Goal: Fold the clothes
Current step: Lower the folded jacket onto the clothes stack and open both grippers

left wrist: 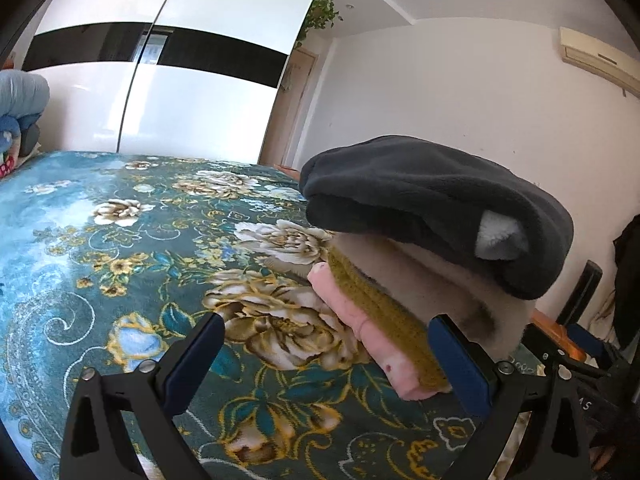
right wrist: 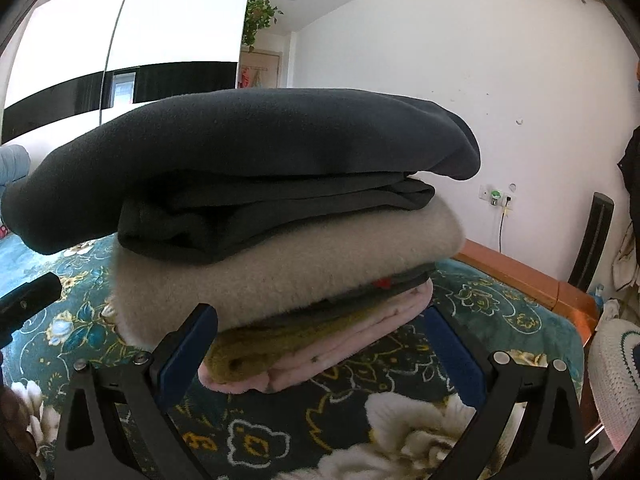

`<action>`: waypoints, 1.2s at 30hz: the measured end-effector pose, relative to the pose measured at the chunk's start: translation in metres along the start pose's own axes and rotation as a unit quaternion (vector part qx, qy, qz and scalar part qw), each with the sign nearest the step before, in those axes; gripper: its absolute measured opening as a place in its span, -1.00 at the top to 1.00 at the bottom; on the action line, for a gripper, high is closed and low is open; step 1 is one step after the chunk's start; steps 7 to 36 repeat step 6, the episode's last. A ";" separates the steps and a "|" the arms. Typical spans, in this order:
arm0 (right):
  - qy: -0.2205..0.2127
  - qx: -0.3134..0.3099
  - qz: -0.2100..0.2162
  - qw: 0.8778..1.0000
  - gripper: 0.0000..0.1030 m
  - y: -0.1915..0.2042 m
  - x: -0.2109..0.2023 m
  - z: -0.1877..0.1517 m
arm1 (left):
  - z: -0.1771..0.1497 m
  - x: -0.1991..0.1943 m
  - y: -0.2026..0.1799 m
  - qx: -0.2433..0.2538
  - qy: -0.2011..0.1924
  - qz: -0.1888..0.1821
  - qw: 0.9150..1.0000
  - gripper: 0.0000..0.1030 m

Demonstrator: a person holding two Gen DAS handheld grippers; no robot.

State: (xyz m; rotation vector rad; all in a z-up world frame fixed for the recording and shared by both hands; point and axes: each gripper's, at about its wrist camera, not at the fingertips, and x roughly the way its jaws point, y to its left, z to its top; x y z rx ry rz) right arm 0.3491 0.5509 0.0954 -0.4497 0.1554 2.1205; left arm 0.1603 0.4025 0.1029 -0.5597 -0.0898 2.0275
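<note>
left gripper [left wrist: 328, 344]: fingers wide apart, holding nothing | right gripper [right wrist: 320, 336]: fingers wide apart, holding nothing | pile of folded clothes [right wrist: 256, 216]: on flowery bed cover [left wrist: 120, 240]; pink bottom, yellow-green, fluffy cream, dark gray top | white wardrobe [left wrist: 192, 92] behind

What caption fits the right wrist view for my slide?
Open right gripper faces folded clothes stack, dark fleece on top.

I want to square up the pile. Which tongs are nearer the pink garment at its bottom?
Both look close; I cannot tell. Left tongs sit beside the pink garment, one pad against the pile; right tongs face it head-on.
</note>
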 end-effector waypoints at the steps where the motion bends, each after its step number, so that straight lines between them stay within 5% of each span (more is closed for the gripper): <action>1: 0.002 -0.001 0.001 1.000 -1.00 0.000 -0.001 0.000 | -0.001 0.000 -0.001 0.002 0.000 -0.001 1.000 -1.00; 36: 0.008 -0.001 -0.001 1.000 -1.00 0.001 -0.001 -0.001 | -0.003 0.000 -0.008 0.015 -0.001 -0.002 1.000 -1.00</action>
